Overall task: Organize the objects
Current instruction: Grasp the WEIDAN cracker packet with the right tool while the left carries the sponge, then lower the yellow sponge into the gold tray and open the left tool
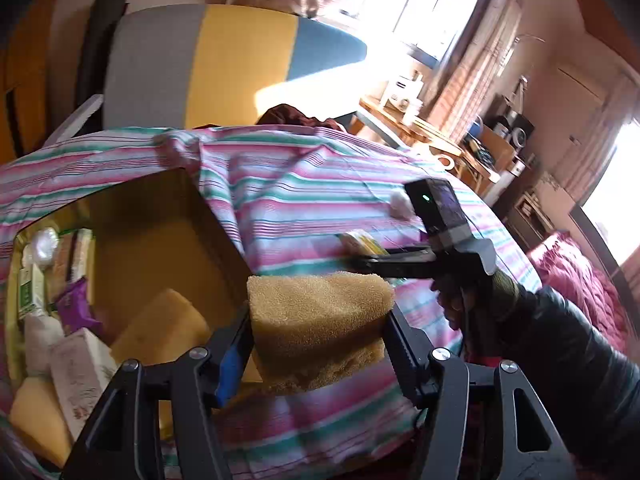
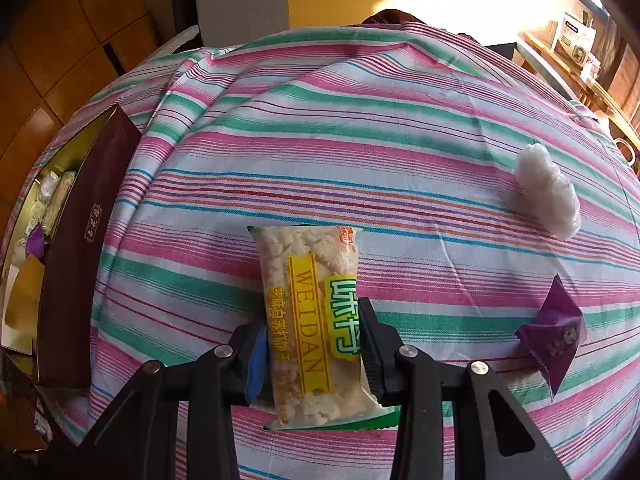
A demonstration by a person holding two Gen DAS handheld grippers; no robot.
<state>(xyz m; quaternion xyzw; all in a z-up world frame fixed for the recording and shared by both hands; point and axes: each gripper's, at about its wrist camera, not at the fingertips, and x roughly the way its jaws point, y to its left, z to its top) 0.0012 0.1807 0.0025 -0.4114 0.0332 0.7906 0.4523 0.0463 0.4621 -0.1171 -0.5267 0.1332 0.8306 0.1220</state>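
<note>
My left gripper [image 1: 318,340] is shut on a tan sponge [image 1: 320,312] and holds it in the air just right of an open box [image 1: 168,216] with a gold inside. The box holds another sponge [image 1: 160,332], a purple packet [image 1: 74,306] and several white packets. My right gripper [image 2: 312,344] is shut on a clear cracker packet with a yellow WEIDAN label [image 2: 310,312], over the striped cloth [image 2: 360,152]. The right gripper also shows in the left wrist view [image 1: 360,258], beyond the sponge.
A white wrapped lump [image 2: 548,192] and a purple packet [image 2: 554,332] lie on the cloth at the right. The box's dark red wall [image 2: 76,260] stands at the left. A grey, yellow and blue chair [image 1: 224,64] is behind the table.
</note>
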